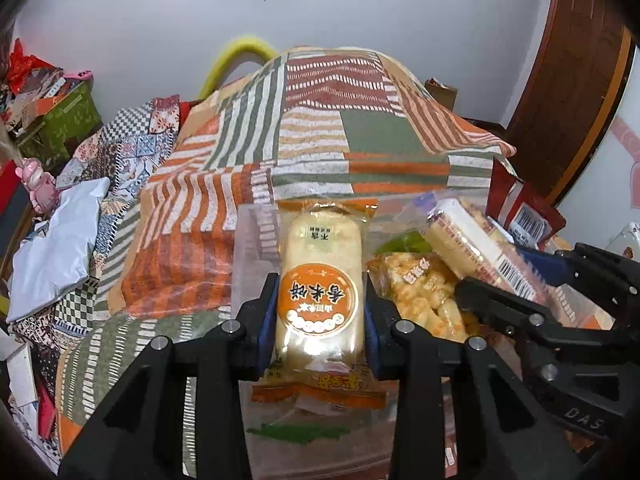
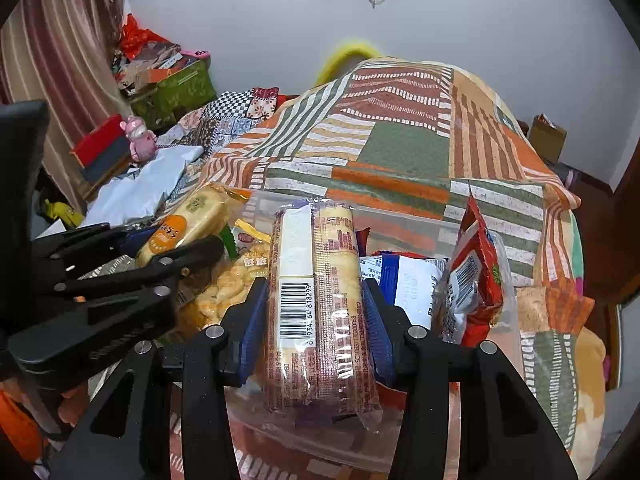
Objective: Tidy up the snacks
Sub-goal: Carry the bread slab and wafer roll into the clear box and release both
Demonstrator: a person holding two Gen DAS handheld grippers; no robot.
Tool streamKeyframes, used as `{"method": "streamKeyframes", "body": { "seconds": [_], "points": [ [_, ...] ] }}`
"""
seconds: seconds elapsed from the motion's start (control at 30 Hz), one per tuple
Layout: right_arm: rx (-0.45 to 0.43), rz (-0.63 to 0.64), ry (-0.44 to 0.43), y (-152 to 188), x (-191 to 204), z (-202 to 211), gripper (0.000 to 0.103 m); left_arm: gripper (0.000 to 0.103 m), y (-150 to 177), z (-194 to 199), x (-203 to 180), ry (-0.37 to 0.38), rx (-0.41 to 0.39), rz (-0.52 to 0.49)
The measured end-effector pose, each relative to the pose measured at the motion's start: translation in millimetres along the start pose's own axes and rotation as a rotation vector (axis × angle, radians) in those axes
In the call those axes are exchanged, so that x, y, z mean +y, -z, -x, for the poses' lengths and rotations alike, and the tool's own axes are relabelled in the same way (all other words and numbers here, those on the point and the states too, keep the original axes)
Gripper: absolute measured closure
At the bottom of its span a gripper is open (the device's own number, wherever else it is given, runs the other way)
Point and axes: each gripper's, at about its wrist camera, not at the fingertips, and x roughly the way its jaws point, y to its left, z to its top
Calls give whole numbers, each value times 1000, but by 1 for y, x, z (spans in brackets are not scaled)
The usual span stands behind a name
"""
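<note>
A patchwork striped quilt [image 1: 320, 140] carries a clear plastic bin [image 2: 404, 228] of snacks. The right gripper [image 2: 316, 316] clamps a barcoded biscuit pack [image 2: 320, 300] over the bin's near edge; the left gripper [image 1: 320, 312] clamps an orange-labelled rice-cracker pack [image 1: 320, 280] at its left edge. Each pack should be lowered flat into free space before release.

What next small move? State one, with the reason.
Probably lower the left gripper and release its orange-labelled rice cracker packet into the clear plastic bin; the packet hangs over the bin's emptier left side, while the right gripper holds a barcoded cracker pack.
</note>
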Motion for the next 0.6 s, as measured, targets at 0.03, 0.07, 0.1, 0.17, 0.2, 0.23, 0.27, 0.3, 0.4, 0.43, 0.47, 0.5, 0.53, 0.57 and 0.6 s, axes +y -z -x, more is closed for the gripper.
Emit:
{"method": "streamKeyframes", "body": {
  "seconds": [0.03,0.07,0.1,0.17,0.2,0.23,0.27,0.3,0.4,0.43,0.47,0.5,0.53,0.57,0.6],
  "points": [
    [3,1,0,0,0,0,59,65,1,1,0,0,1,0],
    [5,2,-1,0,0,1,59,65,0,2,1,1,5,0],
    [10,2,-4,0,0,2,59,64,1,4,1,7,7,1],
    [10,2,-7,-1,0,7,49,59,1,10,1,10,6,3],
    [-2,3,-3,0,1,12,45,54,2,13,1,6,5,2],
    [-17,4,3,1,1,18,38,53,3,17,0,3,0,-1],
    [-35,7,9,1,2,25,35,53,5,24,-1,3,-9,-8],
    [-46,11,12,2,3,32,35,53,6,30,-2,3,-16,-16],
    [-65,5,7,5,1,49,35,52,12,51,-7,-4,-45,-37],
    [-71,1,4,5,0,55,35,50,15,61,-9,-6,-58,-43],
    [-80,-1,4,7,0,62,35,49,18,68,-11,-5,-69,-46],
    [-92,0,10,10,0,71,35,47,20,76,-12,-3,-80,-48],
    [-105,4,18,12,0,78,35,46,24,86,-15,2,-95,-53],
    [-119,8,25,17,1,88,35,46,27,93,-17,5,-103,-58],
    [-127,9,27,20,2,94,35,43,30,101,-19,9,-109,-62]
  ]
}}
